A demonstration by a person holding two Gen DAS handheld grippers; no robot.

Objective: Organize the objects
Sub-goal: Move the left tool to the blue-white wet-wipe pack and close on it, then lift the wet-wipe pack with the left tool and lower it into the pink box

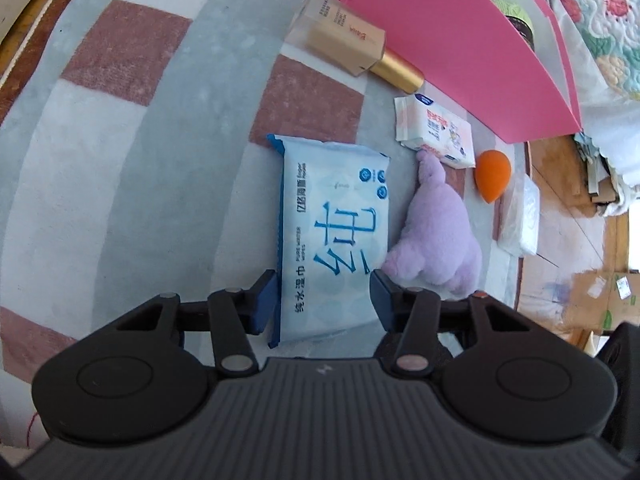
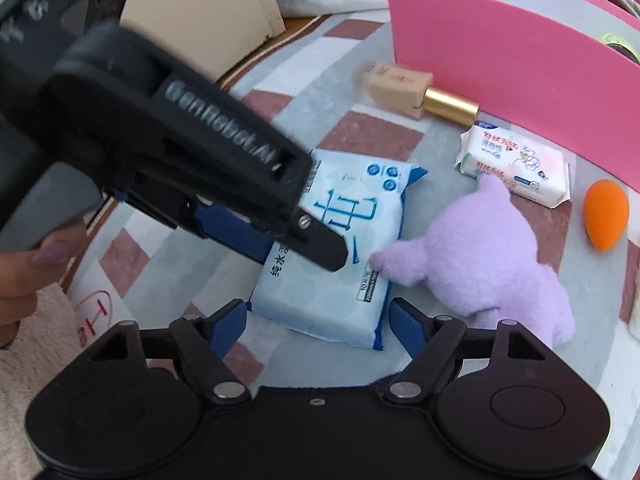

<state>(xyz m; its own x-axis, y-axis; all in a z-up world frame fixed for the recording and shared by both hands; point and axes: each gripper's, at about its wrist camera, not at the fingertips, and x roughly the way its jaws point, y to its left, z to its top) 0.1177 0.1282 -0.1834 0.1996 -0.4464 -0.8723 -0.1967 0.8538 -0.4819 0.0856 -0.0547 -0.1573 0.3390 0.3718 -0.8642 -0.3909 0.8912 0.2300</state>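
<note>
Your left tongs [image 1: 324,300] straddle the near end of the blue wipes pack [image 1: 334,236], one blue pad at each long side, drawn in narrow against it; whether the pads truly press the wrapper you cannot tell from the left view. In the right view those same tongs come in from the upper left and sit over the pack's middle, with your fingers [image 2: 24,276] on the handle at the left edge.

Your right tongs [image 2: 318,322] stand wide, the pads just outside the pack's near corners and not touching it.

The pack lies flat on the checked rug [image 1: 120,128], about midway across it. Touching its right side is the purple plush [image 1: 436,236], lying flat. Past the plush's far end is the small white wipes pack [image 1: 434,132], touching the plush's tip. The orange sponge [image 1: 493,176] lies just to the right of that, apart from both. The beige bottle [image 1: 340,36] with its gold cap lies on its side near the rug's far edge, its cap against the pink box [image 1: 452,48]. The box stands along the far right edge, open at the top
</note>
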